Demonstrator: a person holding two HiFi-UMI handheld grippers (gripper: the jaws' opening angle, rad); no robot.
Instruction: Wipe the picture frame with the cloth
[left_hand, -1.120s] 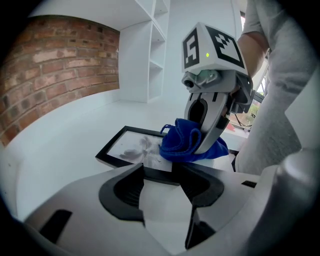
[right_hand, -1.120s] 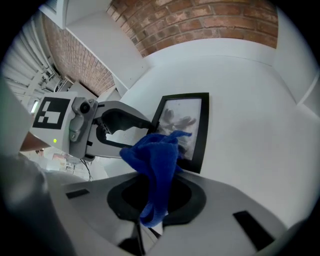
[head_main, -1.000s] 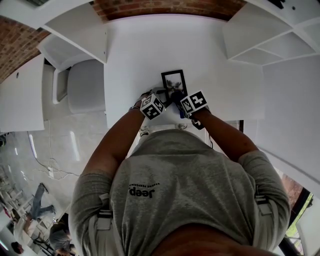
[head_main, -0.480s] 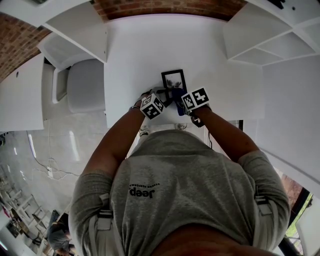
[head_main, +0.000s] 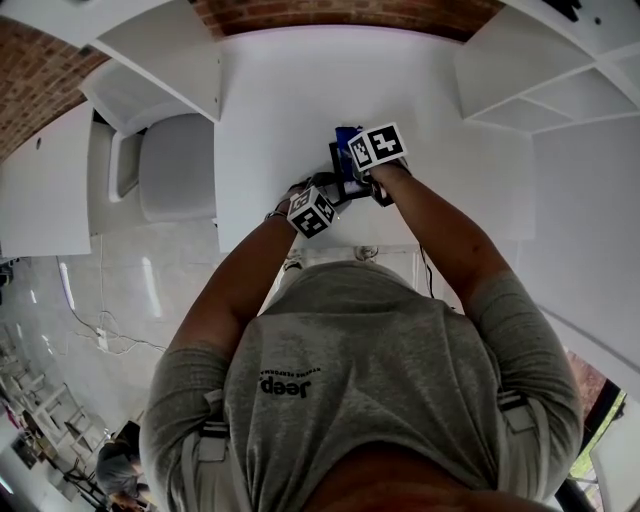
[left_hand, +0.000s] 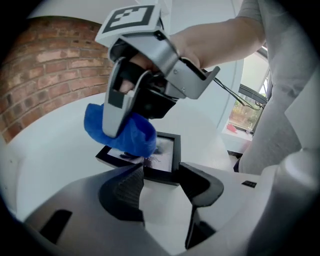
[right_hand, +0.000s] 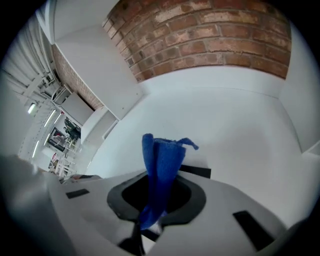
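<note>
A small black picture frame (left_hand: 162, 150) lies flat on the white table (head_main: 270, 100). My left gripper (left_hand: 161, 176) stands at the frame's near end, jaws closed in against its near corner. A blue cloth (left_hand: 125, 135) is bunched on the frame's far part, with my right gripper (right_hand: 155, 202) shut on it from above. In the right gripper view the cloth (right_hand: 161, 167) sticks up between the jaws and a strip of the frame (right_hand: 197, 171) shows just beyond. In the head view the right gripper (head_main: 352, 150) covers most of the frame (head_main: 354, 186).
A grey chair (head_main: 172, 165) stands at the table's left side. White shelving (head_main: 520, 70) runs along the right and a brick wall (head_main: 350, 12) lies behind the table. The table's near edge is just below my left gripper (head_main: 325, 200).
My right gripper has slid the blue cloth along the frame, from its near end towards its far end, away from the person. The left gripper has stayed put.
</note>
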